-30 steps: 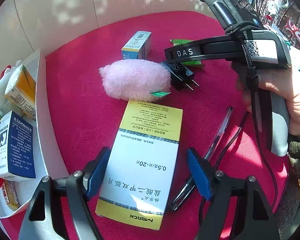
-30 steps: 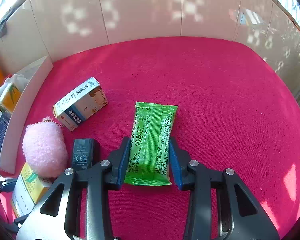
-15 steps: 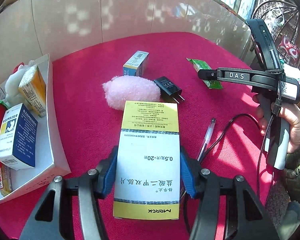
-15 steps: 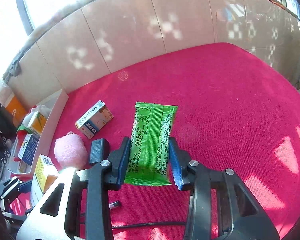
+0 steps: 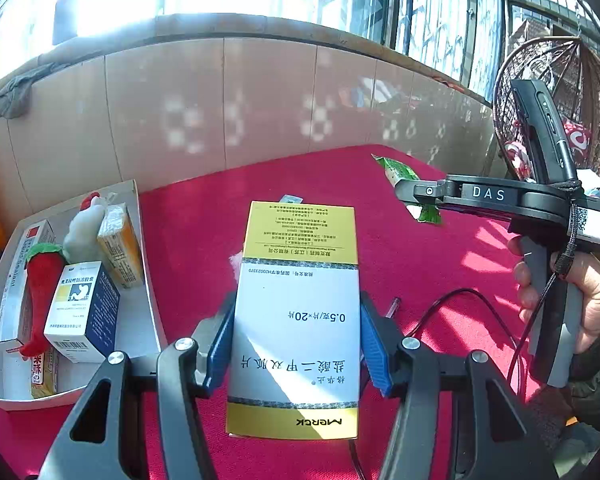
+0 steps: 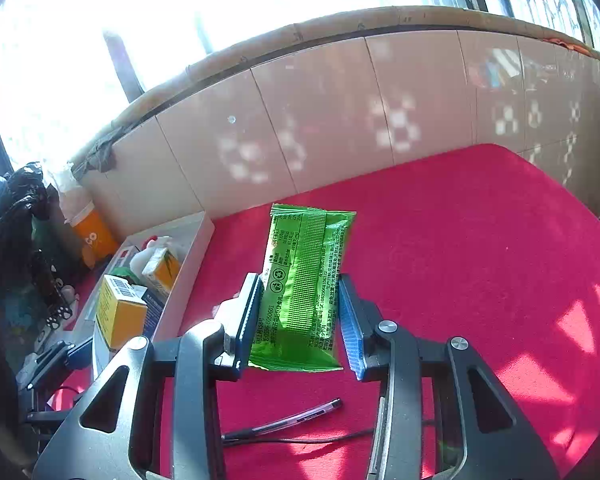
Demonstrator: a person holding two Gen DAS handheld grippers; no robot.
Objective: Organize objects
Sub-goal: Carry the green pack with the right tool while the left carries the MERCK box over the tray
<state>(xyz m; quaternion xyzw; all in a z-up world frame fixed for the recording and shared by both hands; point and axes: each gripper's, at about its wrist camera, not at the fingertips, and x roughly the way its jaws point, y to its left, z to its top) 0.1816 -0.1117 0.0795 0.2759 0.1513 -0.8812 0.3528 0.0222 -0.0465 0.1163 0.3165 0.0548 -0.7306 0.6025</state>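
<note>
Gripping a white-and-yellow medicine box [image 5: 297,320] marked "MERCK" and "0.5", the left gripper [image 5: 296,344] holds it above the red cloth [image 5: 188,232], beside the white tray [image 5: 150,300] of boxes. The right gripper [image 6: 300,316], lettered "DAS" in the left view, clamps a green packet [image 6: 300,280] bearing a recycling symbol, lifted over a pen [image 6: 284,424].

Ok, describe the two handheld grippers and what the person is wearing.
Both grippers, left gripper and right gripper, have dark grey metal linkages with silver bolts and ribbed blue pads. Seen from the left wrist, the right one has a black body marked DAS, a grey pistol handle, a QR sticker and a black cable. A dark sleeve covers the wrist.
</note>
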